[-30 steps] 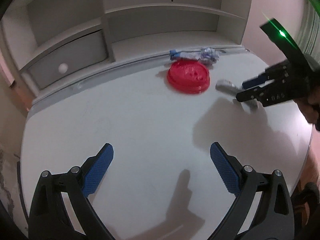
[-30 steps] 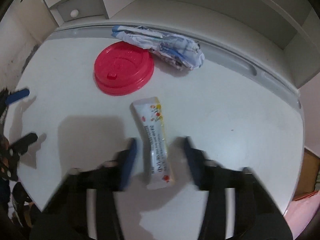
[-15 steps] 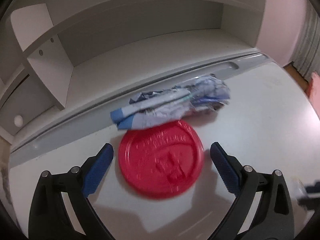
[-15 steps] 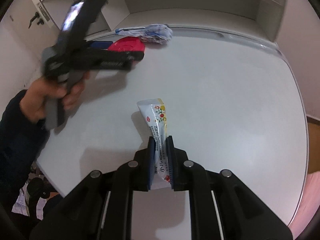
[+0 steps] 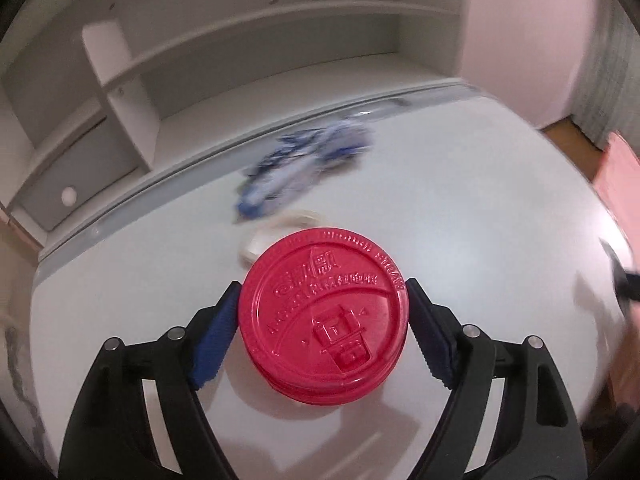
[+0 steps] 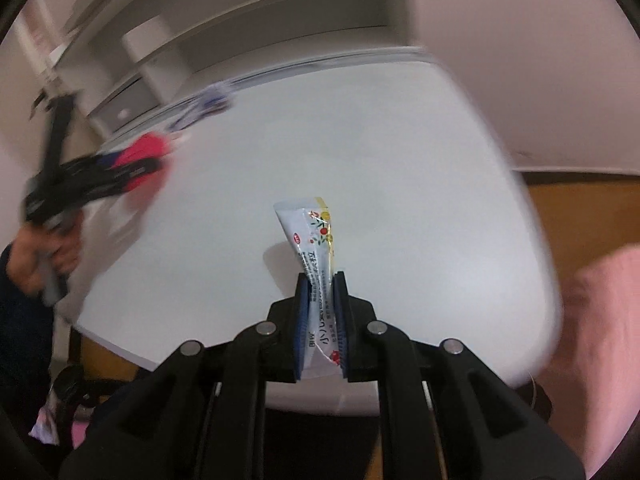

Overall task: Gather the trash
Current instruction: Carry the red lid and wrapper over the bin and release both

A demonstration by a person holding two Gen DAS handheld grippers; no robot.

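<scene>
left tongs (image 5: 323,316) clenched on the red lid (image 5: 324,316), blue pads pressed to its two sides, lid raised off the white table (image 5: 460,208). crumpled blue-white wrapper (image 5: 304,168) lies ahead, beyond the lid. right tongs (image 6: 320,280) clamped on the white sachet (image 6: 314,236), which sticks up above them.

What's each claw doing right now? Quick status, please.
Left gripper shut on round red plastic lid. Right gripper shut on white printed sachet. Crumpled blue-white wrapper on white table.
</scene>
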